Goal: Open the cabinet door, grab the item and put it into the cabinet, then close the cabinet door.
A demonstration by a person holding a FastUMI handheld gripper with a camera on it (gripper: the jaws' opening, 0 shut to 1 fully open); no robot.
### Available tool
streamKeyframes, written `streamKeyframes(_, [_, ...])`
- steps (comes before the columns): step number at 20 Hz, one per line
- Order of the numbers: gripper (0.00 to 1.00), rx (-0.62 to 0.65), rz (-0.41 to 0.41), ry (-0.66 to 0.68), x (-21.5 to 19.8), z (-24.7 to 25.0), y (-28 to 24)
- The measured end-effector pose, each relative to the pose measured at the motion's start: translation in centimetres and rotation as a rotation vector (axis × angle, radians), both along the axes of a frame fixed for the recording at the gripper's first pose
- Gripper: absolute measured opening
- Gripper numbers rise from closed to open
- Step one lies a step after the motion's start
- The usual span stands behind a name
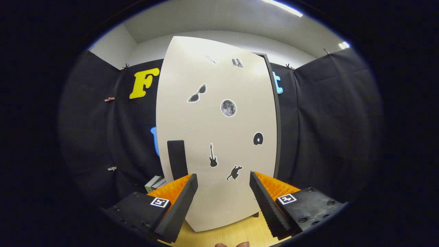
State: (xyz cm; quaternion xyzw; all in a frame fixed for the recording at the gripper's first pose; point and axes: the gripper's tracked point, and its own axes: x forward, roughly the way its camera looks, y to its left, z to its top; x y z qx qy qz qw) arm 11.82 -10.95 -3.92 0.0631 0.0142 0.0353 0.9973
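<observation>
The cabinet door (219, 137) stands straight ahead of the gripper (223, 195), a tall pale panel that faces the camera and rises from the counter (236, 233) up toward the ceiling. It carries several small stickers: sunglasses (197, 93), a moon (228, 108), a disc (258, 139), a guitar (213, 156) and a dark leaping animal (234, 172), with two fainter ones near its top. A black upright handle (177, 159) sits on the door low on its left side, just above and beyond the tip of the left finger. Along the door's right edge a dark strip of the cabinet's frame (277, 123) shows.

The gripper is spread wide, its two fingers (178, 206) well apart with nothing between them but the lower part of the door beyond. The fingers are black and ribbed on their inner faces, orange on the backs, and each mount bears a small square marker. Whether the fingertips touch the door cannot be told; they appear close in front of it.

To the left of the door, low behind the left finger, a few books (155, 183) lie stacked. The light wooden counter runs under the door's foot and between the fingers, where the tips of a person's fingers (233, 244) peek in at the near edge.
</observation>
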Motion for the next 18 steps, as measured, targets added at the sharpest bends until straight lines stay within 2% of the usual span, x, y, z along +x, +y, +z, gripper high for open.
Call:
streamKeyframes(6, [0.98,0.005,0.002,-0.017,-0.6,0.2,-1.1])
streamKeyframes(10, [0.98,-0.03,-0.032,-0.031,-0.6,0.0,-2.2])
streamKeyframes(18, [0.98,-0.076,0.011,-0.005,-1.4,-0.3,-2.0])
